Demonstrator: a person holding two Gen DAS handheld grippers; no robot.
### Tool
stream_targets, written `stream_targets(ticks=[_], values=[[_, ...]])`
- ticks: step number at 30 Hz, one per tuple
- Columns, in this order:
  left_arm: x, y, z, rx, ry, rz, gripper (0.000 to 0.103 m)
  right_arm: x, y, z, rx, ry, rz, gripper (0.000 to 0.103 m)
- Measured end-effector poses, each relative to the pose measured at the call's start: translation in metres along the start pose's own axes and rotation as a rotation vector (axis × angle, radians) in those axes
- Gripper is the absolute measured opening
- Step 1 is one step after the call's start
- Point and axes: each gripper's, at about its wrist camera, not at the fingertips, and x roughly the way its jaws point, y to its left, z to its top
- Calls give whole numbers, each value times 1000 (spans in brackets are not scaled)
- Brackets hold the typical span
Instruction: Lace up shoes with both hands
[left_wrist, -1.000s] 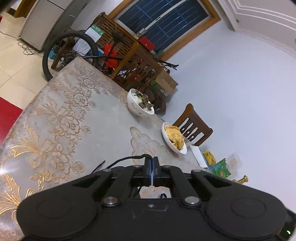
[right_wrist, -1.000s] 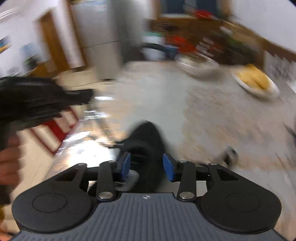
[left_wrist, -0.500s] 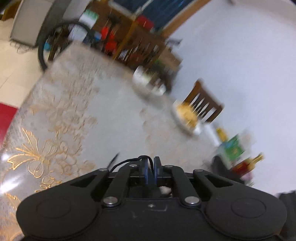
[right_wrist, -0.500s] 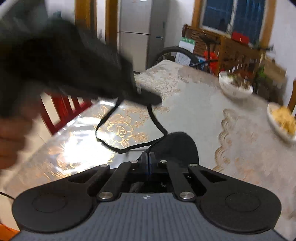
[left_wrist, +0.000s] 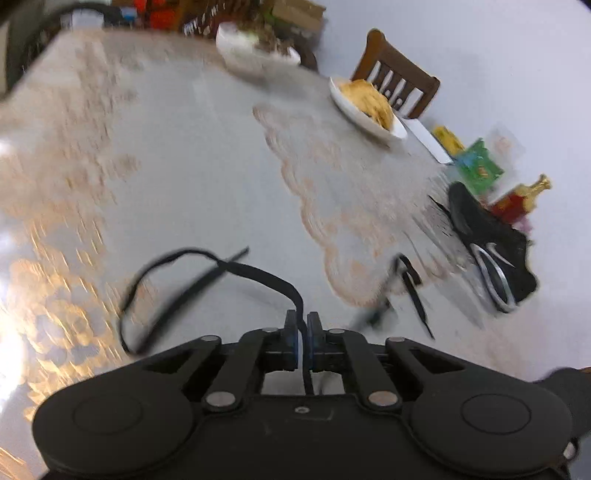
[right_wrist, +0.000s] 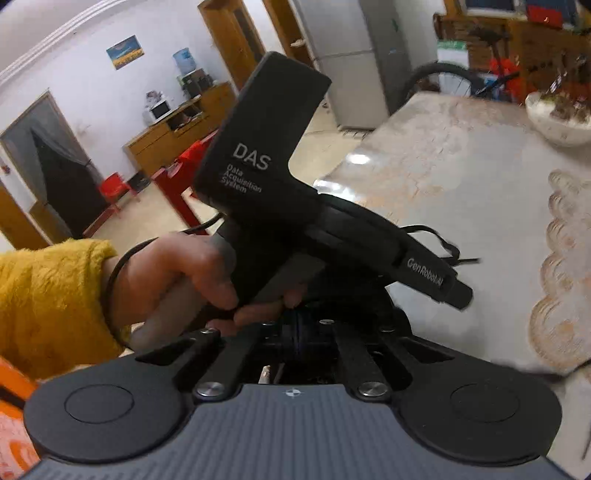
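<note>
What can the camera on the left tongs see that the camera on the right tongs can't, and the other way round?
Only the left wrist view shows the black shoe lying on its side, the plate of yellow food, the wooden chair, and the left tongs shut on a black shoelace.

Only the right wrist view shows a hand in a yellow sleeve gripping the left tongs' handle, a fridge and the right tongs.

Both show the patterned table and the white bowl.
</note>
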Motion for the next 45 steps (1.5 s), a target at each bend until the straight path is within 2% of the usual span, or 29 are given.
stream_targets(ticks=[3,4,5,7,10,12,17,19,22,24,25,26,28,30,31,34,37,39,42,45], values=[[-5,11,-1,-36,-17,-46,4,-2,-10,0,62,11,87,2],[-7,13,-2,-37,-18,-38,4,-2,-12,1,74,18,113,2],[-12,16,-5,-35,-27,-11,5,-2,-13,1,81,27,136,2],[-25,21,-15,-29,-56,56,20,-1,-10,-1,82,39,166,2],[-37,24,-30,24,-89,168,31,1,-8,-2,71,59,197,2],[-38,26,-34,67,-112,222,31,2,-12,1,47,85,227,2],[-32,27,-32,37,-200,283,31,-3,-8,7,-29,165,312,2],[-26,23,-29,70,-196,294,31,-6,-3,5,-65,185,299,2],[-21,19,-24,116,-185,299,34,-13,-10,6,-18,156,277,2],[-20,16,-19,122,-141,309,39,-18,-10,7,18,118,178,7],[-23,15,-18,117,-119,310,39,-21,-9,8,21,105,106,19],[-31,13,-19,104,-105,303,41,-27,-7,9,7,92,28,37],[-56,7,-29,84,-111,288,64,-46,-5,8,-8,36,-71,52],[-82,0,-46,76,-146,288,76,-66,-8,4,12,-13,-127,52],[-94,-2,-55,61,-146,294,78,-75,-10,1,28,-32,-153,52],[-116,-8,-83,-19,-123,278,78,-94,-21,-12,100,-63,-272,53],[-125,-13,-105,-100,-95,229,78,-101,-37,-28,169,-77,-421,53],[-122,-15,-113,-140,-70,194,78,-104,-52,-38,215,-67,-490,53],[-118,-21,-119,-155,-53,219,78,-97,-71,-47,257,-16,-566,53],[-108,-22,-118,-162,-39,226,78,-86,-85,-55,288,42,-574,53]])
